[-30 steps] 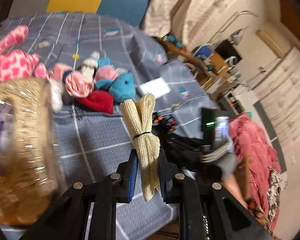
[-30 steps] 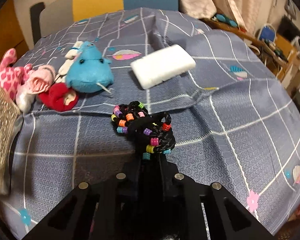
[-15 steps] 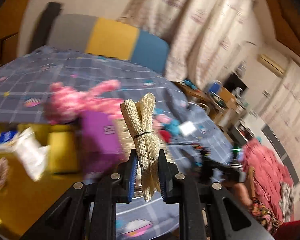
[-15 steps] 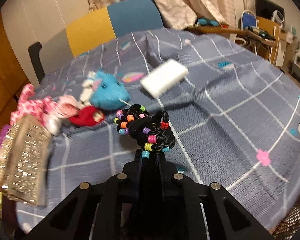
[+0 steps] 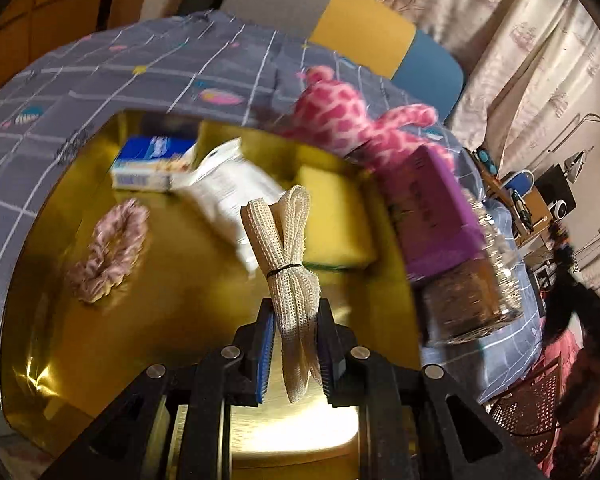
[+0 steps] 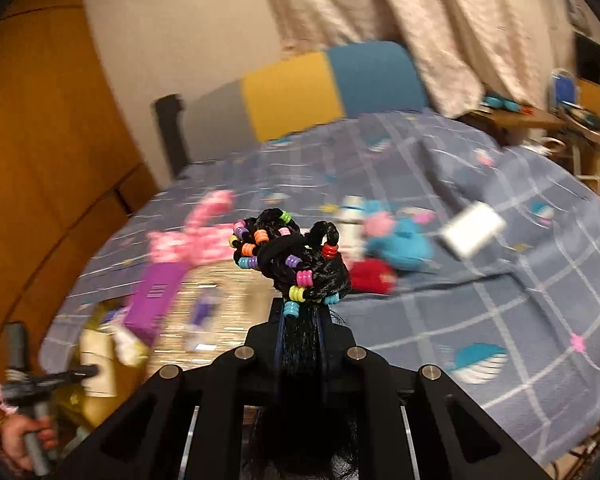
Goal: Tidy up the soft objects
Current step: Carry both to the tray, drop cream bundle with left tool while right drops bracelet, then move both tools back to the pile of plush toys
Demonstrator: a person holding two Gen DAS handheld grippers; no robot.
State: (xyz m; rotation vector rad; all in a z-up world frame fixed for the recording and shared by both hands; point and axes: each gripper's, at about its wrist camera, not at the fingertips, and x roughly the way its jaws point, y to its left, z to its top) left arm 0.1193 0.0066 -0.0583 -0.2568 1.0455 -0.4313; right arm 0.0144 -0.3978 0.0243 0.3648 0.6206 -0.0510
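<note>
Left wrist view, read from its left edge across: the gold tray point(image 5: 40, 280) sits on the grey patterned bedspread point(image 5: 80, 80), and inside it lie a pinkish scrunchie point(image 5: 112, 248), a blue-and-white box point(image 5: 152, 164), a white packet point(image 5: 232, 188) and a yellow sponge point(image 5: 332, 216); further right a purple box point(image 5: 432, 216) leans at the tray's rim beside a glittery clear container point(image 5: 476, 300), with a pink spotted plush point(image 5: 352, 124) on the bedspread behind. The left gripper point(image 5: 294, 344) is clenched on a cream mesh bundle point(image 5: 288, 264), a folded net strip cinched at its waist by a thin black band, its looped ends standing up over the tray floor. The step in hand looks like delivery: the bundle hangs above the tray and, by my reading, needs lowering to a bare patch between scrunchie and sponge before the jaws let go. Right wrist view, again left to right: a hand on the other gripper's handle point(image 6: 28, 440), the tray's contents blurred, then the right gripper point(image 6: 300, 320) grasping a black beaded hair tie point(image 6: 292, 256), a knot of dark cord strung with bright plastic beads, held in the air well above the bedspread. Beyond it lie a red plush point(image 6: 372, 276), a blue plush point(image 6: 400, 244) and a white pad point(image 6: 472, 232), not yet sorted.
</note>
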